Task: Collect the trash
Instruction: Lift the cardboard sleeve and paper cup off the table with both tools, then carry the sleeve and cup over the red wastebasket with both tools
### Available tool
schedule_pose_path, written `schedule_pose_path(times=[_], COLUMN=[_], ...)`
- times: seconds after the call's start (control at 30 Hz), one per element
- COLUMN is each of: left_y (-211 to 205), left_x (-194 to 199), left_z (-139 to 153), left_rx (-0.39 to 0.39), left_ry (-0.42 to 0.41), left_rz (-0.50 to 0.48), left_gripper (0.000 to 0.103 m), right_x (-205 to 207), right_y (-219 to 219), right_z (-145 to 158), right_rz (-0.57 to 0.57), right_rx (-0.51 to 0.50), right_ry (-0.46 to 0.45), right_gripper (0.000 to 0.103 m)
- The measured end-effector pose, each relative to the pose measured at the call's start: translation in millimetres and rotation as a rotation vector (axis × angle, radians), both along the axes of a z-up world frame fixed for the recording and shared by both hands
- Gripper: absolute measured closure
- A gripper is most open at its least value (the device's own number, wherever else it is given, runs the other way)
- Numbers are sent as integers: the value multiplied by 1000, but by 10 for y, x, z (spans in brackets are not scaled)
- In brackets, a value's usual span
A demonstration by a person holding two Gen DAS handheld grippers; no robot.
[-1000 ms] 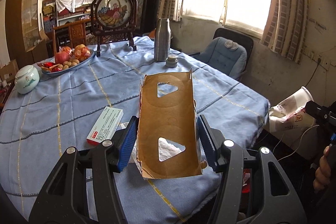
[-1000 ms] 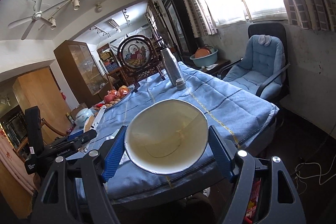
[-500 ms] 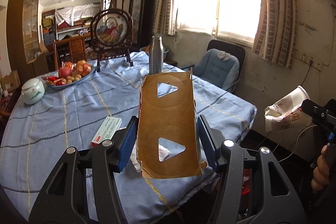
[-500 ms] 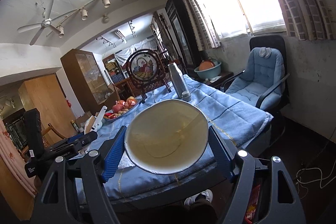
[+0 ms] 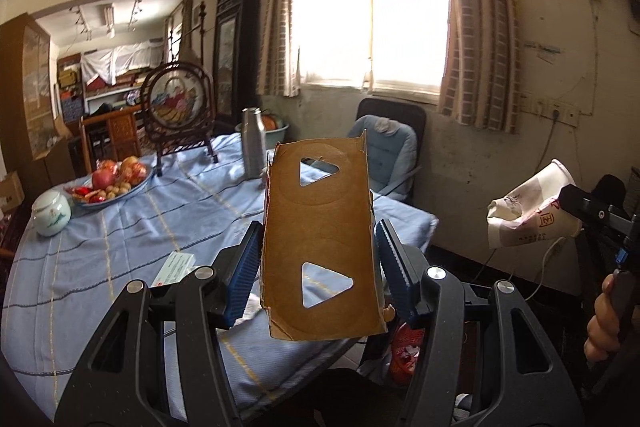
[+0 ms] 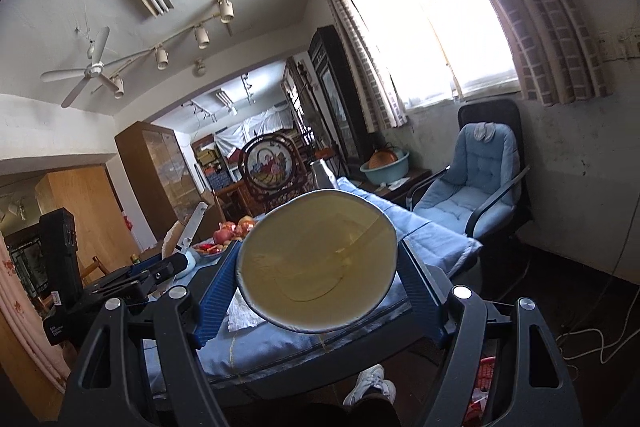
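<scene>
The tabletop (image 5: 120, 227), draped in a blue cloth with yellow lines, is filling the left half of your left wrist view and sitting behind the cup in the middle of your right wrist view. Toward the middle left of the left view, a plate of fruit (image 5: 114, 183) is resting on it near a pale lidded jar (image 5: 51, 215), and a steel flask (image 5: 253, 143) is standing farther back near the centre.

Your left tongs (image 5: 318, 267) are clamping a brown cardboard carrier (image 5: 320, 239) with two triangular cut-outs, blue pads pressing on both of its long edges; you are holding it upright in the centre of that frame, above the tabletop's near edge. Your right tongs (image 6: 318, 267) are squeezing a paper cup (image 6: 316, 259) by its sides, its open mouth facing the camera at the centre of the right view; the same crumpled cup is showing at the right edge of the left view. A small white box (image 5: 174, 267) is lying on the cloth just left of the left tongs.
</scene>
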State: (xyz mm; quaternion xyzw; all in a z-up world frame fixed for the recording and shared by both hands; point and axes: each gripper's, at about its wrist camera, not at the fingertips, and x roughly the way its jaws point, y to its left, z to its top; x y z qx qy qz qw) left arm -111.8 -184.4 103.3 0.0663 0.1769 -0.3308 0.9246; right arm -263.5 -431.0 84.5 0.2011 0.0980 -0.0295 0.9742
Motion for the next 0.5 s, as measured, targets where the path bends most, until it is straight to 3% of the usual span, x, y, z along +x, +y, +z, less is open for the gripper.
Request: schedule_pose_path(times=[0.5], left_y=[-441], left_x=[-384], left_z=[-29], left_rx=[28], left_ry=[-25], left_rz=[-110], left_gripper=[46], right_x=[-471], right_y=[-181], right_z=[48], right_rz=[-64], right_rx=[-11], right_ry=[-50], right_gripper=[27])
